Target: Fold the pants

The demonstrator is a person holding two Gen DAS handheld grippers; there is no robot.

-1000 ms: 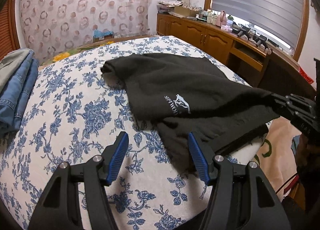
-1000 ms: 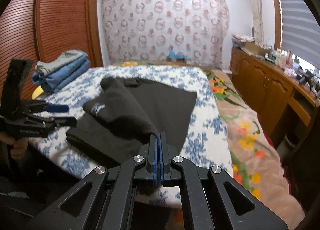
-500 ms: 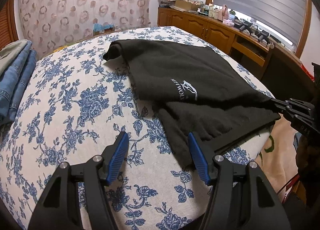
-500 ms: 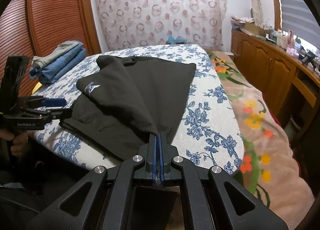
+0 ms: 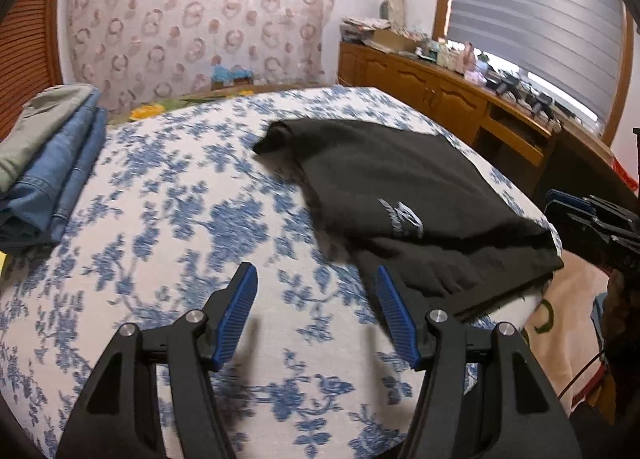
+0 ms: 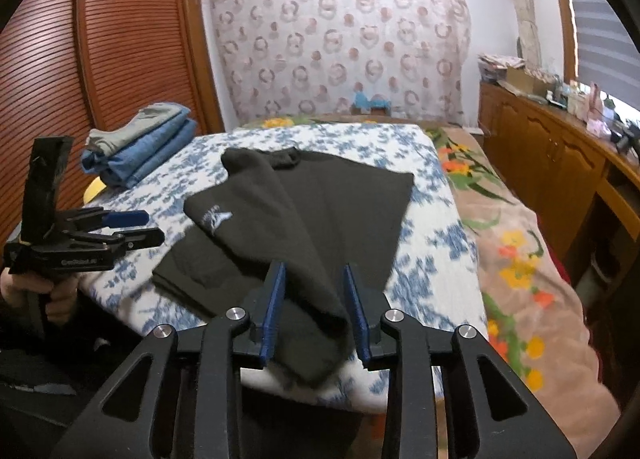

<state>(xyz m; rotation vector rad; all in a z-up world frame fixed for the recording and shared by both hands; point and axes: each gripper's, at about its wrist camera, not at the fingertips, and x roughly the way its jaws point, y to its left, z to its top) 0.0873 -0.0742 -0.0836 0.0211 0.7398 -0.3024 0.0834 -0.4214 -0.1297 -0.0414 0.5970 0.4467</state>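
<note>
Right wrist view: right hand-held gripper [image 6: 314, 309], jaws just opening, spread around black pants' [image 6: 320, 211] near corner on the bed [image 6: 436, 227].

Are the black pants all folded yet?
Nearly. The black fleece pants lie doubled over on the blue-flowered bedspread. The right gripper has just been opening, a corner loose between its jaws. The left gripper hangs open, empty. Another fold may remain.

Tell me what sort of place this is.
Most likely a home bedroom: black pants lie on a bed with a blue floral cover, folded clothes sit near a louvered wardrobe, and wooden cabinets run under a window.
</note>
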